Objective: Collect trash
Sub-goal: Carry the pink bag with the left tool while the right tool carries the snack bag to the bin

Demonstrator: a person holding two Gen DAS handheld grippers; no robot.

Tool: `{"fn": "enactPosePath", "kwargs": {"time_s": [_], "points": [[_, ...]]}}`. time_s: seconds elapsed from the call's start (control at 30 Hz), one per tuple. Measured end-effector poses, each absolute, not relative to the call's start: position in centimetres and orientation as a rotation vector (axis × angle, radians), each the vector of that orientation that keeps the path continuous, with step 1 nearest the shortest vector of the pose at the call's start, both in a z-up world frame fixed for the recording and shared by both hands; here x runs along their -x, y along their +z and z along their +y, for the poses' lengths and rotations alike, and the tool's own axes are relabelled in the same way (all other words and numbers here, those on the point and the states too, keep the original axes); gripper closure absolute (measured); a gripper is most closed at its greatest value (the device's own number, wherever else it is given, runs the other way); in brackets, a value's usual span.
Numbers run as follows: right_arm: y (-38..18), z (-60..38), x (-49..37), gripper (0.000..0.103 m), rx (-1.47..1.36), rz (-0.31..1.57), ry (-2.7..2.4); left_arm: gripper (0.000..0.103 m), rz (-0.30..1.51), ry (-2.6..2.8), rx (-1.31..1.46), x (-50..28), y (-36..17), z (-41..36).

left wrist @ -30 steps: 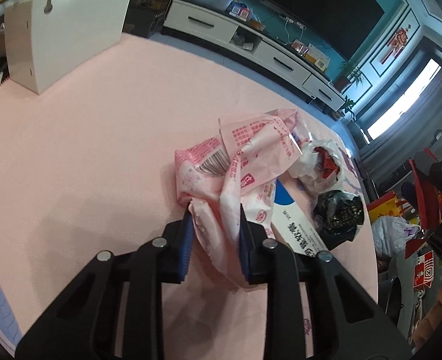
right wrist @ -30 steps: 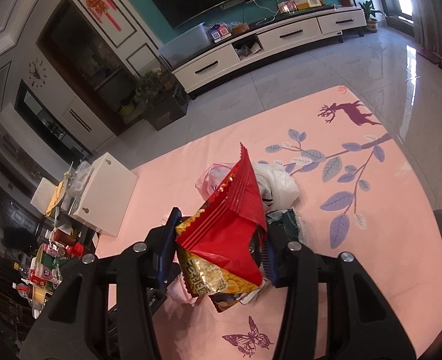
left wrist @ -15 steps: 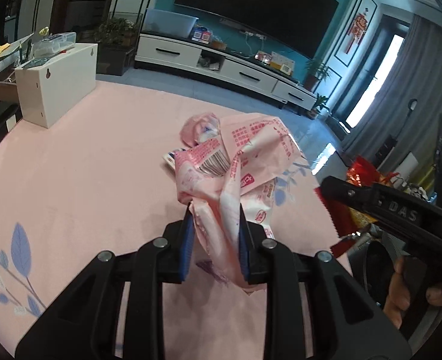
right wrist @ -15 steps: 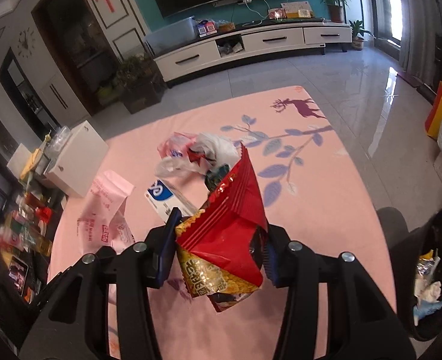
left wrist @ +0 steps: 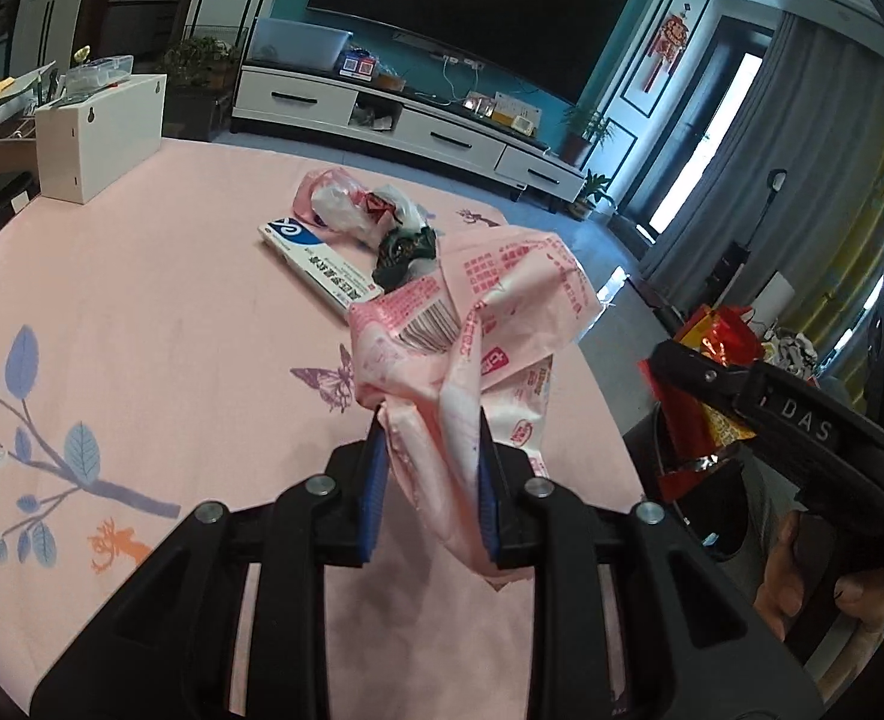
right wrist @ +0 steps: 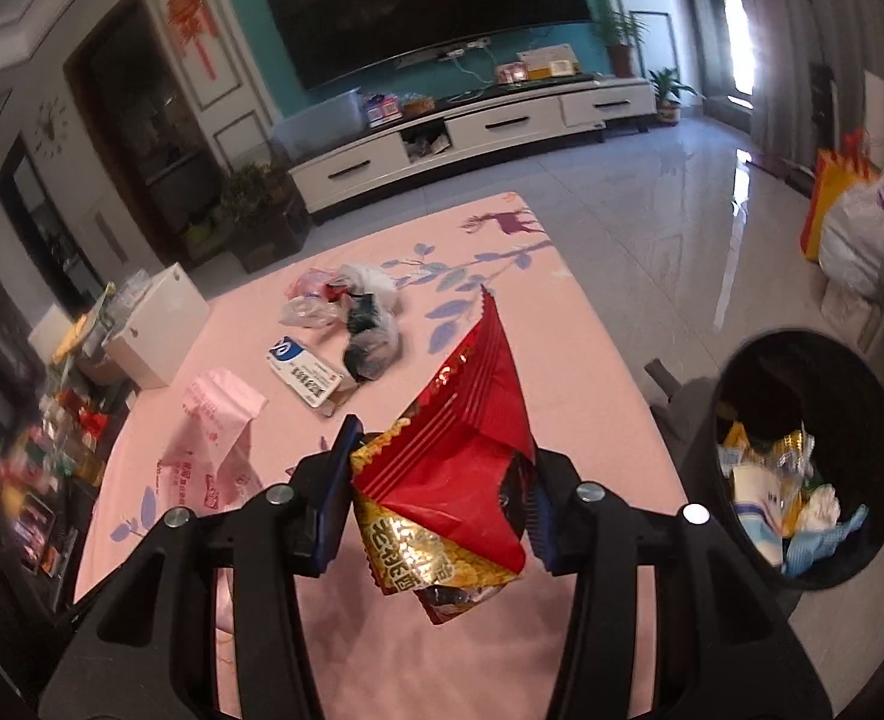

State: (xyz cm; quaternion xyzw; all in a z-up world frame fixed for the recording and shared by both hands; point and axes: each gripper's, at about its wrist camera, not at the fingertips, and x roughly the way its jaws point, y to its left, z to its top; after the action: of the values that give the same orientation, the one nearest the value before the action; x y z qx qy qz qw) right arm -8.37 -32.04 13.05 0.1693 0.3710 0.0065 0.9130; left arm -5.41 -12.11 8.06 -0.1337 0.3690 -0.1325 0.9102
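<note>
Currently mid-carry: left hand-held gripper [left wrist: 427, 480] is clamped on the pink wrapper [left wrist: 472, 330], right hand-held gripper [right wrist: 436, 498] clamped on the red snack bag [right wrist: 466, 456], both above the surface [right wrist: 562, 360]. Black trash bin [right wrist: 742, 372] sits at right; I'd swing over it and release.

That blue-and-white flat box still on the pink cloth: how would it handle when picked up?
The blue-and-white box looks like thin card, so probably light and fairly stiff, though easily crushed. It lies flat on the tablecloth, so the tongs would likely need to catch an edge. One end looks open, so contents might slip out.
</note>
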Motion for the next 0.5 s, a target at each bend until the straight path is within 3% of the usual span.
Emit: {"fn": "enactPosePath", "kwargs": {"time_s": [0.5], "points": [[15.2, -38.7, 12.2, 0.054, -0.433, 0.622, -0.148, 0.076, 0.781, -0.308, 0.214, 6.8, 7.9, -16.9]]}}
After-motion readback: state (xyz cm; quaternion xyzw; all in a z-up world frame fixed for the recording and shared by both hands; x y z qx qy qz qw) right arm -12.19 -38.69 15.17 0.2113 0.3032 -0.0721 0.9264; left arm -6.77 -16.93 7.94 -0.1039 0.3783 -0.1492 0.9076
